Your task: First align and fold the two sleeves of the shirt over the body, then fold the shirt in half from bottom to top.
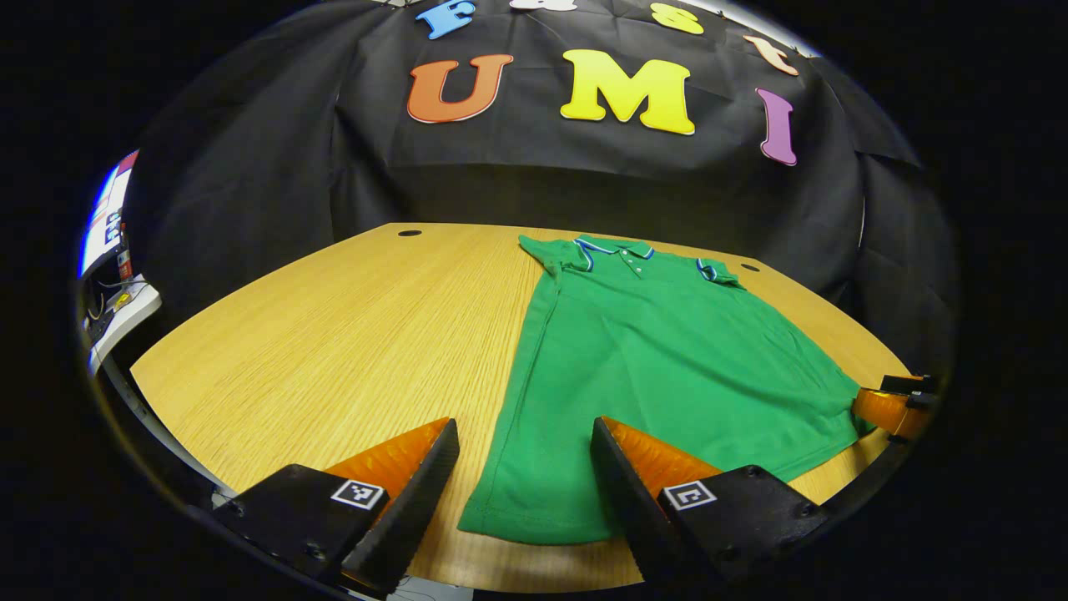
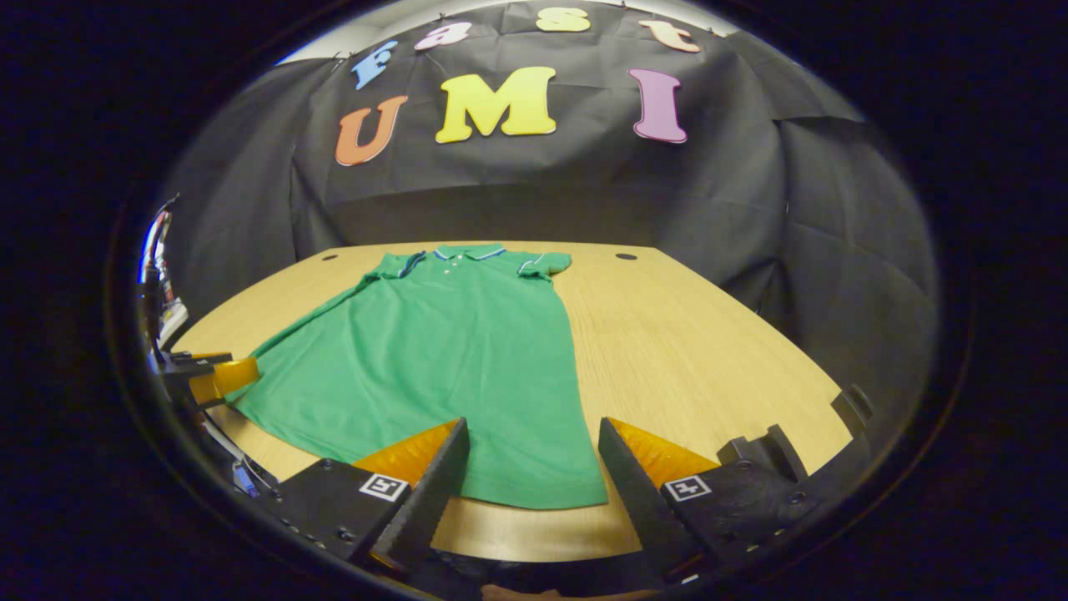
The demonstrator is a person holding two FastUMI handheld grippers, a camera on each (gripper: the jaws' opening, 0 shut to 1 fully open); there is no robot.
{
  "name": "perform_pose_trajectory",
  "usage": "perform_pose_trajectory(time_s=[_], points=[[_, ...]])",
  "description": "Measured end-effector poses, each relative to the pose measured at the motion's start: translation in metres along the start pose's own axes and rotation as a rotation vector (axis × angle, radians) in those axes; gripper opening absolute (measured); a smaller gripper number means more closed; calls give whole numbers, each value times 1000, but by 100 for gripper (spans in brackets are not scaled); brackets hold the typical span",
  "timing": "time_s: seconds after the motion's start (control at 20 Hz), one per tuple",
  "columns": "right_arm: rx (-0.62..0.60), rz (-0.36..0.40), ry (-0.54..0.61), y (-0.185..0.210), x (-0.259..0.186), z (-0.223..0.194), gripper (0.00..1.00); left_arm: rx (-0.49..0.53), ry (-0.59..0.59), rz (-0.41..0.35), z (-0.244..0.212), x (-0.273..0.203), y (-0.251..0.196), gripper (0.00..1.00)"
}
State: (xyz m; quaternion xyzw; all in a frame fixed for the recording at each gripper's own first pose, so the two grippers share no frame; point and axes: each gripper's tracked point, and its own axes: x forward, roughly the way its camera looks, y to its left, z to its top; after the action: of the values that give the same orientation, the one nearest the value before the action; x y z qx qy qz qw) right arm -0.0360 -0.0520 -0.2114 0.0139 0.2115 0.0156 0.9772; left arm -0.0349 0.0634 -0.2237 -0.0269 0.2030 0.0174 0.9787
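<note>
A green polo shirt (image 1: 667, 359) lies flat on the wooden table (image 1: 350, 334), collar toward the top of the frame and hem at the bottom. In the left gripper view it fills the centre and right; in the right gripper view it sits centre and left. Both short sleeves look tucked in or lying close against the body already (hard to be sure at that distance).

The left gripper (image 1: 526, 476) hangs spread wide above the hem's lower-left corner, holding nothing. The right gripper (image 2: 534, 472) is likewise spread and empty, over the hem's lower-right corner; it also shows at the right edge of the left gripper view.

The shirt is light, soft knit: it will drape, sag and wrinkle when lifted, and a single layer may slip from a shallow pinch. Best hold, I judge, is at the two hem corners, where the stitched edge is thicker, lifting both together so the fold stays square.
</note>
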Motion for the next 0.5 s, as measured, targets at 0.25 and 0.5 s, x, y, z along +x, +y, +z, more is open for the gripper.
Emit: perform_pose_trajectory(time_s=[0.25,0.5], points=[[54,72,-6,10,9,-3,70,9,-18,72,0,1,12,75],[30,101,-37,23,17,-1,12,55,-39,11,4,16,-10,6]])
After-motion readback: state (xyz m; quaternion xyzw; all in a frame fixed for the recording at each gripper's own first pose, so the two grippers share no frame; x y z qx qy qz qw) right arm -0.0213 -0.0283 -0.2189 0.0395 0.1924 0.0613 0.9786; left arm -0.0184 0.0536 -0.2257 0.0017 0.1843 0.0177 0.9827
